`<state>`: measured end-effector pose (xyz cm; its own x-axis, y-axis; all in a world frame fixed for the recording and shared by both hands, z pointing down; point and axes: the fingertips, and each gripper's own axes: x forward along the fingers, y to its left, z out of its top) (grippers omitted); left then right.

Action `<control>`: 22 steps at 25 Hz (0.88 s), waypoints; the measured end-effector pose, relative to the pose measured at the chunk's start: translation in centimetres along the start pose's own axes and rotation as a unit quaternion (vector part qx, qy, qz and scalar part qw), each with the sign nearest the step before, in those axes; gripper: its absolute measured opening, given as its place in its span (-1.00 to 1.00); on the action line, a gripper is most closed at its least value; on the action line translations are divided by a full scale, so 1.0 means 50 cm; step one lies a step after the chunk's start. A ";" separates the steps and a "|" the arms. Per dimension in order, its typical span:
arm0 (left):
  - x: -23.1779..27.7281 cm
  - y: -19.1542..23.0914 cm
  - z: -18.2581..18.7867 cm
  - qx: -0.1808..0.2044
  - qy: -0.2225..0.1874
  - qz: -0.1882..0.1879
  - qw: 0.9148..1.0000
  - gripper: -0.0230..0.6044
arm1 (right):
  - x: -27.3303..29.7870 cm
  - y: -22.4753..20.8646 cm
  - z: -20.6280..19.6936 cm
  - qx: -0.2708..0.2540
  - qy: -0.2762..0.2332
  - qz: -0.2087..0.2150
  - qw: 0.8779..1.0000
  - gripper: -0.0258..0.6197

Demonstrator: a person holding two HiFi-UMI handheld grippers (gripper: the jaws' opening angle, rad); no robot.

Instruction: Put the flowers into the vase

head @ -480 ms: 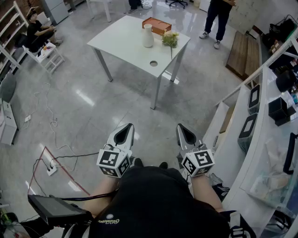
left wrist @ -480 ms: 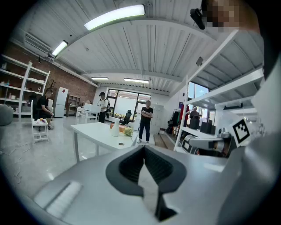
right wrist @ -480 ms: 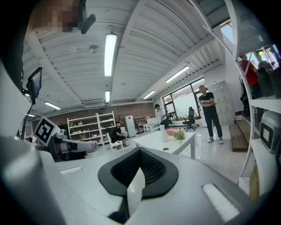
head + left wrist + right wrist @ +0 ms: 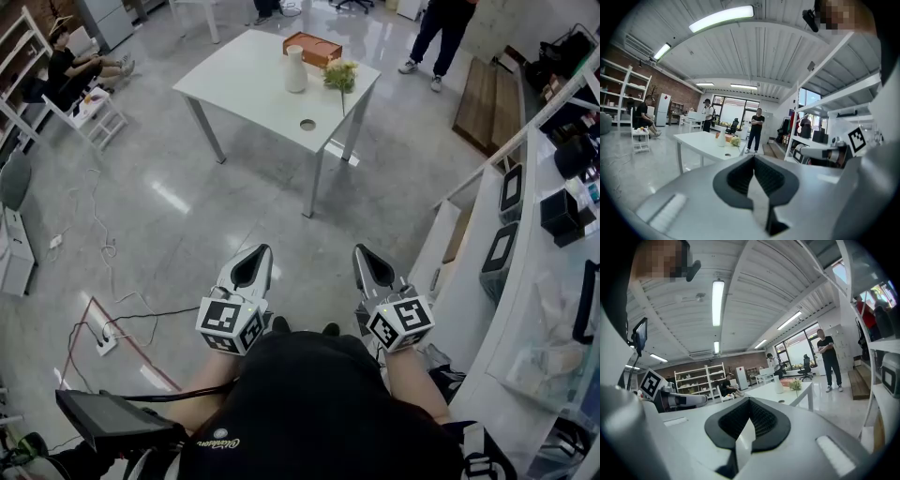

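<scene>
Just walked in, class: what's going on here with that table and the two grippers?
A person stands well back from the table, holding a gripper in each hand. The left gripper and right gripper are both shut and empty, pointing toward the table. On it are a vase, a box behind it, and the flowers beside the vase. Nothing has been picked up yet.

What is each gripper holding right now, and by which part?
Nothing. The left gripper and right gripper both have their jaws together and empty. The flowers are on the white table near the vase, well ahead of both.
</scene>
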<state>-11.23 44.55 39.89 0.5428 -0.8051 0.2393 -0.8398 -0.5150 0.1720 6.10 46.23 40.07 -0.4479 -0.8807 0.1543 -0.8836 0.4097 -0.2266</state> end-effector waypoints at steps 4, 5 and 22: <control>0.000 0.001 0.000 0.002 0.001 -0.005 1.000 -0.90 | 0.005 0.003 0.003 0.004 -0.006 -0.004 1.000 -0.92; 0.001 0.002 0.001 0.002 0.001 -0.006 1.000 -0.90 | 0.006 0.004 0.002 0.003 -0.005 -0.004 1.000 -0.92; 0.003 0.113 -0.010 -0.005 0.009 -0.015 1.000 -0.90 | 0.098 0.044 -0.014 -0.006 0.000 -0.030 1.000 -0.92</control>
<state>-15.89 41.68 41.36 0.5672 -0.7845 0.2506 -0.8234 -0.5350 0.1892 1.87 42.97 41.02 -0.3936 -0.9040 0.1667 -0.9106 0.3587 -0.2051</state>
